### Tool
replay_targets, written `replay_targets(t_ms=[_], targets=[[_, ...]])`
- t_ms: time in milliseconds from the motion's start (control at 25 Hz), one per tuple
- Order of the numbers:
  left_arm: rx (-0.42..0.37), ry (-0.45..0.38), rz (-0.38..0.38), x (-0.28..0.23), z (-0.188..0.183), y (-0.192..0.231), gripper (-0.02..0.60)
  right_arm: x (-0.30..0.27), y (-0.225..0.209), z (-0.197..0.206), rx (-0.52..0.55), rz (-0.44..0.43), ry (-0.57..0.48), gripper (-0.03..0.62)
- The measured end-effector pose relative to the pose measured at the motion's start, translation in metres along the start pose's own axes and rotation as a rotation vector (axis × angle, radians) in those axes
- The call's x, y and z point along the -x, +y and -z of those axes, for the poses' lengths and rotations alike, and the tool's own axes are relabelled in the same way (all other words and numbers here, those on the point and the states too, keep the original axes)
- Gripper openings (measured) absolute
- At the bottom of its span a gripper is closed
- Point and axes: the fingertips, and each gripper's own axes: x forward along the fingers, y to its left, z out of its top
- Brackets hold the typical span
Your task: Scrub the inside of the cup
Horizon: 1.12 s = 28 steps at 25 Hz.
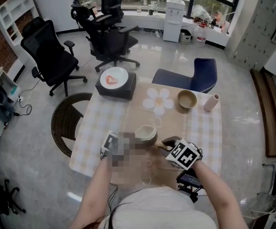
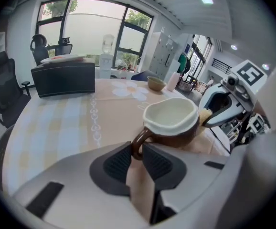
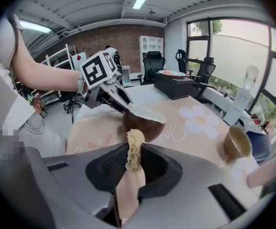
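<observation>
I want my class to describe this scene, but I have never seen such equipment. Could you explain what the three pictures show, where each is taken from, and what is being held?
There is no robot here: a person holds a hand-held claw in each hand. The head view looks down from a camera on the person's head. The other two views come from cameras riding on each claw, looking along its jaws.

The left claw is closed on the handle of a brown cup with a pale inside. The right claw grips a fibrous scrubber, close beside the cup but not inside it.

On the cloth-covered table there is also a black box with a plate on top, a tan bowl and a pink tumbler.
</observation>
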Motion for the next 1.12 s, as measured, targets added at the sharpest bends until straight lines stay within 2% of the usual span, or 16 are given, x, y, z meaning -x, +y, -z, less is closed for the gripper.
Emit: replay_targets(t_ms=[200, 440, 640, 840, 1040, 1120], targets=[[-0.043, -0.026, 0.004, -0.001, 0.003, 0.0, 0.075, 0.013, -0.021, -0.007, -0.02, 0.059, -0.031, 0.072], [-0.154, -0.056, 0.0, -0.002, 0.006, -0.003, 0.075, 0.03, -0.05, -0.022, -0.186, 0.079, -0.18, 0.072], [-0.242, -0.052, 0.02, -0.001, 0.01, -0.007, 0.075, 0.035, -0.056, -0.031, -0.206, 0.09, -0.28, 0.074], [-0.322, -0.027, 0.054, 0.002, 0.015, -0.017, 0.077, 0.024, -0.046, -0.023, -0.185, 0.051, -0.247, 0.074], [-0.345, -0.071, 0.109, 0.003, 0.008, -0.027, 0.084, 0.013, -0.045, -0.009, -0.163, 0.039, -0.174, 0.072], [-0.385, -0.065, 0.113, 0.003, 0.007, -0.03, 0.087, 0.011, -0.045, -0.003, -0.172, 0.031, -0.157, 0.073]])
